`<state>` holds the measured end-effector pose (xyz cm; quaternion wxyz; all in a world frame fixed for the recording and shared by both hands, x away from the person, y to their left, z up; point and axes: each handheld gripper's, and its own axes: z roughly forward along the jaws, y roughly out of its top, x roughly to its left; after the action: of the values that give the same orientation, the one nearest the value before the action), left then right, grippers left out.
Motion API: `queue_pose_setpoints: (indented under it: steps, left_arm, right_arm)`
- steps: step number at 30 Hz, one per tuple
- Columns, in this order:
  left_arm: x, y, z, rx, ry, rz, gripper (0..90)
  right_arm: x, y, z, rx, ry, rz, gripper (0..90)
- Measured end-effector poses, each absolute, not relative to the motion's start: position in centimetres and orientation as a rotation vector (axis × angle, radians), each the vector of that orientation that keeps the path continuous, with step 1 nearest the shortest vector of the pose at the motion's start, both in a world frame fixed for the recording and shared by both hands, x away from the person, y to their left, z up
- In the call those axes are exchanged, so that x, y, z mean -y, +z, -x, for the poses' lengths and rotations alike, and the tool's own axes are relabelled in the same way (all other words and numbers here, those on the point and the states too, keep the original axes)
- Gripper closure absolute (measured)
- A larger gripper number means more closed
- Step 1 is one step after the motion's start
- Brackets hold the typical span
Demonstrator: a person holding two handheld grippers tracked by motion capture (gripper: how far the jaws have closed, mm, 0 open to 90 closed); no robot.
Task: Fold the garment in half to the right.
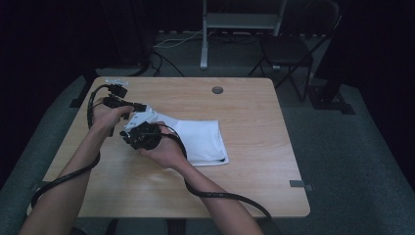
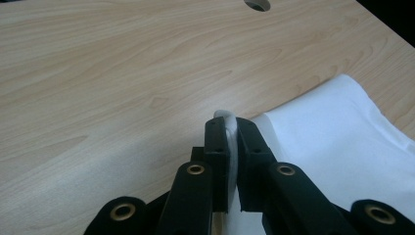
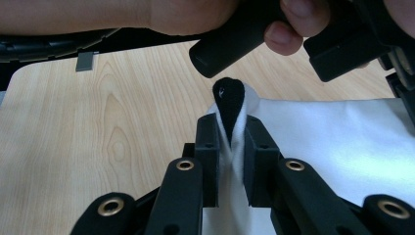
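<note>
Where soft white cloth [image 1: 203, 139] bunches, both grippers — left [image 2: 233, 134], right [image 3: 230, 132] — pinch folds, smooth woodgrain table [image 1: 254, 161].

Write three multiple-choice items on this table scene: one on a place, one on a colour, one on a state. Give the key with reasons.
1. Where does the folded cloth lie?
A. on the wooden table
B. on the floor
C. on the chair

2. What colour is most of the cloth?
A. red
B. white
C. green

3. How does the left claw stand?
A. wide open and empty
B. shut on the table edge
C. shut on the cloth

Key: 1 A, the high view shows it lying on the tabletop; 2 B, it looks white in all three views; 3 C, the left gripper view shows white fabric pinched between its jaws, just as the right claw pinches it.
</note>
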<state>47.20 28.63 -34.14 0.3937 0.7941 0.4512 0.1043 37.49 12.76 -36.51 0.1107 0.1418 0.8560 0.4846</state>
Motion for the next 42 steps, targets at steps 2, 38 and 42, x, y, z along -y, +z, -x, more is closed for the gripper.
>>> queue_pose_setpoints:
  steps: [2,38,42]
  left_arm:
    - [-28.7,-33.9,-47.2,-1.146,0.266,-2.013,85.0]
    - [-29.9,-31.4,-46.7,-1.193,0.329,-2.060,85.1]
    - [-30.2,-30.9,-46.6,-1.200,0.343,-2.064,85.1]
  right_arm:
    - [-12.8,-36.3,-37.5,-2.508,1.426,-0.416,79.5]
    - [-13.2,-34.5,-37.3,-2.492,1.514,-0.426,79.5]
    - [-13.6,-34.0,-37.2,-2.487,1.525,-0.420,79.5]
